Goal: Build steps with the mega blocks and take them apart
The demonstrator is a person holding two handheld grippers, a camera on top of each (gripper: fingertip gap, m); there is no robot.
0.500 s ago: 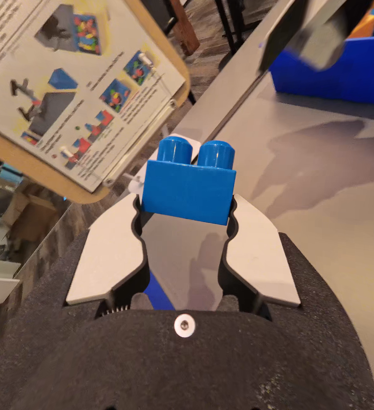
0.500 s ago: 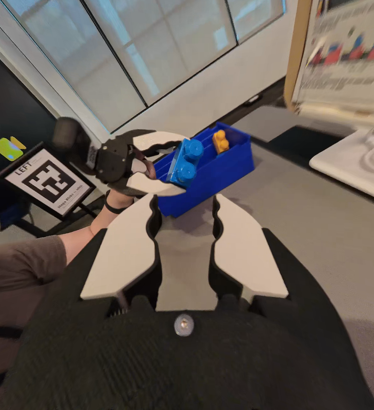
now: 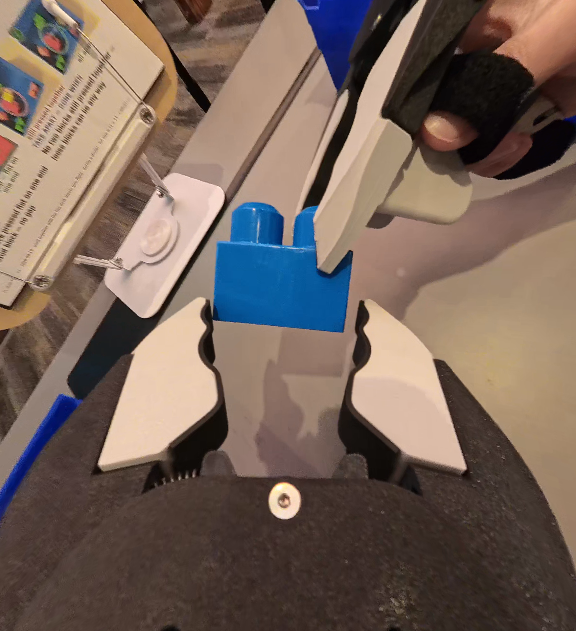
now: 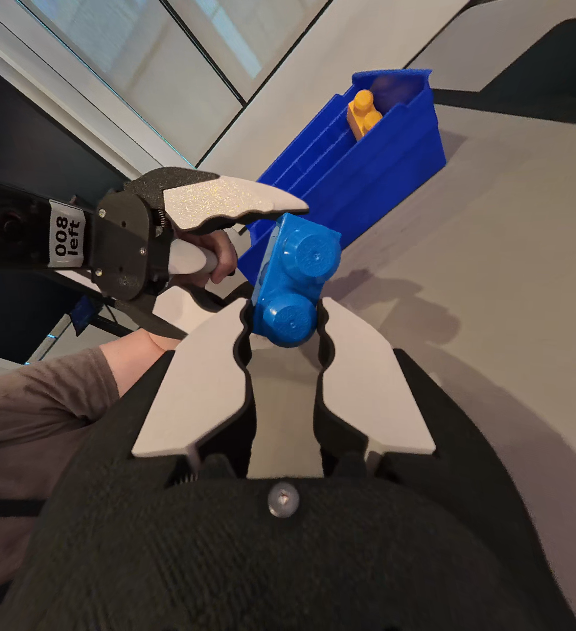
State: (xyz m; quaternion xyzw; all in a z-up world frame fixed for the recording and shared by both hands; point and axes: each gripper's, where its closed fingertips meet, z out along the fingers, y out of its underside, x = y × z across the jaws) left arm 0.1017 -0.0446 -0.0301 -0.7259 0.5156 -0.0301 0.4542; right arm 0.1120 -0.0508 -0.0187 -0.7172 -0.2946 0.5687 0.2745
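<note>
A blue two-stud block [image 3: 279,290] is held in the air above the grey table [image 3: 501,392]. My left gripper [image 3: 284,307] is shut on its lower body, with the studs pointing away. In the right wrist view the same block [image 4: 296,259] sits stud-first toward the camera. My right gripper [image 4: 283,305] is shut on its nearer stud. The left gripper's upper finger [image 4: 228,201] lies along the block's top; its lower finger is hidden. In the left wrist view the right gripper's fingers [image 3: 348,191] straddle the right stud from above.
A blue bin [image 4: 365,177] stands on the table behind the block, with an orange block [image 4: 361,116] inside. An instruction sheet on a wooden board [image 3: 40,136] stands on a white base [image 3: 163,246] at the table's left edge. A person's hand [image 3: 535,51] holds the right gripper. The tips of both grippers are at nearly the same place.
The right gripper has come in from a distance and narrowed its fingers around one stud of the blue block. The left gripper has swung the block nearer to it.
</note>
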